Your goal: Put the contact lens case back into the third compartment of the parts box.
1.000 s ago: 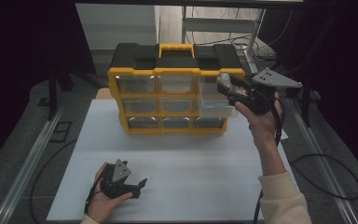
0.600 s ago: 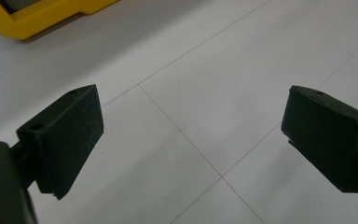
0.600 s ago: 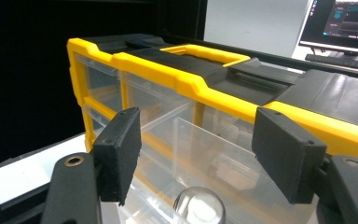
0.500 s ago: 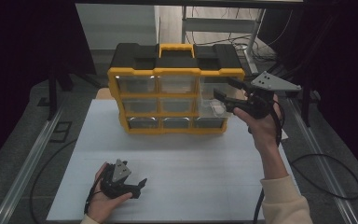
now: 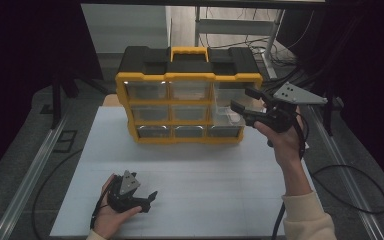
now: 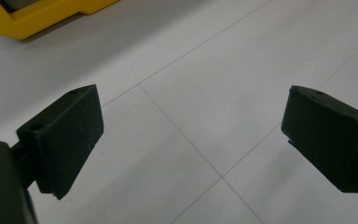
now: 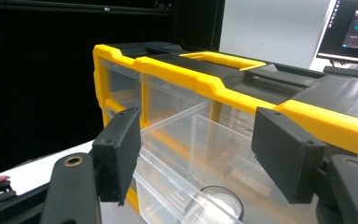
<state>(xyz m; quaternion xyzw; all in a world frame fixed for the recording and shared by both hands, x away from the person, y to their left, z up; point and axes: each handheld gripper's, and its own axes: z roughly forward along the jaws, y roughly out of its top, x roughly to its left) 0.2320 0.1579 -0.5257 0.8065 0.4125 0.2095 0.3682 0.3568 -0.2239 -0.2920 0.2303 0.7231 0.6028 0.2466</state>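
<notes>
High view shows you a yellow and black drawer box (image 5: pixel 187 102) standing at the back of the white surface (image 5: pixel 205 190). It has see-through drawers in rows. Your right gripper (image 5: pixel 247 100) is up at the right end of the box, with its jaws spread apart and nothing between them. One clear drawer (image 5: pixel 228 116) on that side sticks out toward you, just under the jaws. In the right gripper view, the open drawer (image 7: pixel 200 154) sits below the jaws, and something round and clear (image 7: pixel 219 198) lies in it. Your left gripper (image 5: pixel 147 200) rests low on the surface near you, well apart from the box. In the left gripper view its jaws are wide apart over the bare white surface (image 6: pixel 191 93), holding nothing.
</notes>
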